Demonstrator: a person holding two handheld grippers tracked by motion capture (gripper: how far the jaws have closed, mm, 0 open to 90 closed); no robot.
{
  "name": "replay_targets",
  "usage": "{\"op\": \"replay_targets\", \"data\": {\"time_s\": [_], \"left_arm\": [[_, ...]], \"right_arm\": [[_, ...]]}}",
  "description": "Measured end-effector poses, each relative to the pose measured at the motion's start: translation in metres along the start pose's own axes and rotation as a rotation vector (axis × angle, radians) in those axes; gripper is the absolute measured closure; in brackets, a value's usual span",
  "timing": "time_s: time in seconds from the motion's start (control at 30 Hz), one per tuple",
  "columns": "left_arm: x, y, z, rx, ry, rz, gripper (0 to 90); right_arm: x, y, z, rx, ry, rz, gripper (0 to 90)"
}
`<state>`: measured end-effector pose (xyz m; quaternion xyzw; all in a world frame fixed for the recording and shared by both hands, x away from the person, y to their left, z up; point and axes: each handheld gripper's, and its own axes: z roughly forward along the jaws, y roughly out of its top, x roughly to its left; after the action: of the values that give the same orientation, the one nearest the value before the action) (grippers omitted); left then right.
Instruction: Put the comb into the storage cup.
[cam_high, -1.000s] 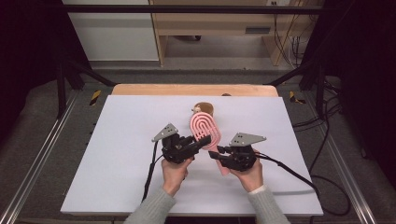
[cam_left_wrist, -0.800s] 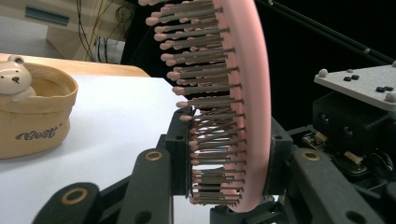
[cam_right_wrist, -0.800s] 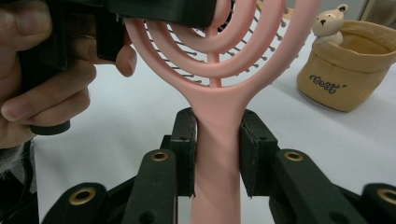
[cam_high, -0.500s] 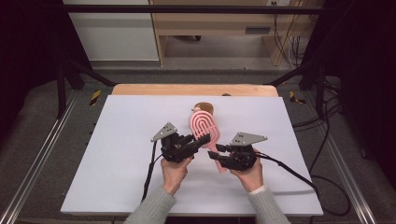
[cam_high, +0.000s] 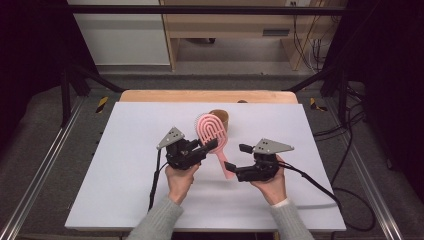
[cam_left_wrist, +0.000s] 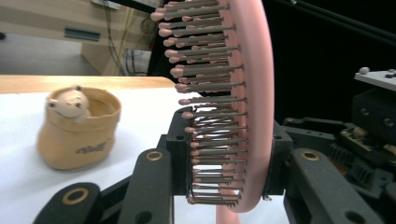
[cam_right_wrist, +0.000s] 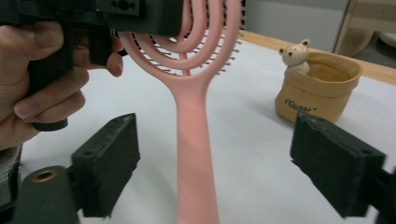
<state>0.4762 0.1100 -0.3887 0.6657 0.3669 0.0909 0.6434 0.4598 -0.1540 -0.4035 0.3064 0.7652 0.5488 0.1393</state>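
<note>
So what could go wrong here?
The left tool alone clamps the pink hairbrush by its head, across the bristles; the right tool has just been opening around the handle. The brush might pivot or slip, and could knock the bear pot nearby.

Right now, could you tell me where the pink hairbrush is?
In the high view the hairbrush is mid-table, its head clamped in the left gripper, just in front of the tan pot; its handle runs between the right gripper's open jaws.
</note>
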Motion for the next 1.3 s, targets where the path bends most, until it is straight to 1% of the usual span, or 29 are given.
{"op": "replay_targets", "data": {"time_s": [0.03, 0.07, 0.1, 0.13, 0.17, 0.2, 0.27, 0.33, 0.4, 0.43, 0.53, 0.67, 0.7, 0.77, 0.87, 1.1, 1.3], "left_arm": [[0.001, 0.001, -0.001, 0.000, 0.007, 0.007, 63.8], [0.002, 0.002, -0.002, -0.002, 0.011, 0.009, 63.8], [0.003, 0.004, -0.004, -0.003, 0.015, 0.011, 63.8], [0.004, 0.005, -0.005, -0.004, 0.020, 0.014, 63.8], [0.005, 0.007, -0.008, -0.008, 0.026, 0.018, 63.8], [0.005, 0.007, -0.008, -0.008, 0.026, 0.018, 63.8], [0.006, 0.009, -0.010, -0.007, 0.033, 0.027, 63.8], [0.007, 0.011, -0.012, -0.008, 0.039, 0.034, 63.8], [0.008, 0.013, -0.014, -0.009, 0.042, 0.035, 63.8], [0.009, 0.014, -0.015, -0.009, 0.043, 0.036, 63.8], [0.010, 0.018, -0.017, -0.008, 0.048, 0.042, 63.7], [0.011, 0.022, -0.020, -0.010, 0.055, 0.048, 63.7], [0.012, 0.024, -0.021, -0.010, 0.057, 0.051, 63.7], [0.012, 0.025, -0.021, -0.012, 0.058, 0.053, 63.7], [0.012, 0.029, -0.022, -0.010, 0.062, 0.064, 63.7], [0.013, 0.037, -0.022, -0.006, 0.066, 0.077, 63.7], [0.014, 0.042, -0.023, -0.008, 0.068, 0.084, 63.7]], "right_arm": [[-0.002, 0.000, -0.002, -0.017, -0.003, -0.004, 11.8], [-0.002, 0.000, -0.002, -0.017, -0.003, -0.004, 11.8], [-0.004, -0.001, -0.004, -0.025, -0.002, -0.012, 8.1], [-0.004, -0.001, -0.004, -0.025, -0.002, -0.012, 8.1], [-0.005, -0.001, -0.005, -0.034, -0.017, -0.016, 3.8], [-0.005, -0.001, -0.005, -0.034, -0.017, -0.016, 3.8], [-0.007, -0.003, -0.007, -0.038, -0.028, -0.025, 0.3], [-0.009, -0.004, -0.008, -0.032, -0.035, -0.026, 0.2], [-0.013, -0.006, -0.009, -0.029, -0.044, -0.014, 0.0], [-0.016, -0.008, -0.011, -0.028, -0.045, 0.002, 0.0], [-0.018, -0.010, -0.013, -0.031, -0.051, 0.008, 0.0], [-0.023, -0.014, -0.016, -0.032, -0.049, 0.020, 0.0], [-0.027, -0.017, -0.017, -0.033, -0.048, 0.030, 0.0], [-0.028, -0.018, -0.018, -0.031, -0.046, 0.037, 0.0], [-0.032, -0.022, -0.020, -0.028, -0.048, 0.051, 0.0], [-0.041, -0.030, -0.030, -0.018, -0.056, 0.053, 0.0], [-0.047, -0.034, -0.037, -0.027, -0.062, 0.063, 0.0]]}}
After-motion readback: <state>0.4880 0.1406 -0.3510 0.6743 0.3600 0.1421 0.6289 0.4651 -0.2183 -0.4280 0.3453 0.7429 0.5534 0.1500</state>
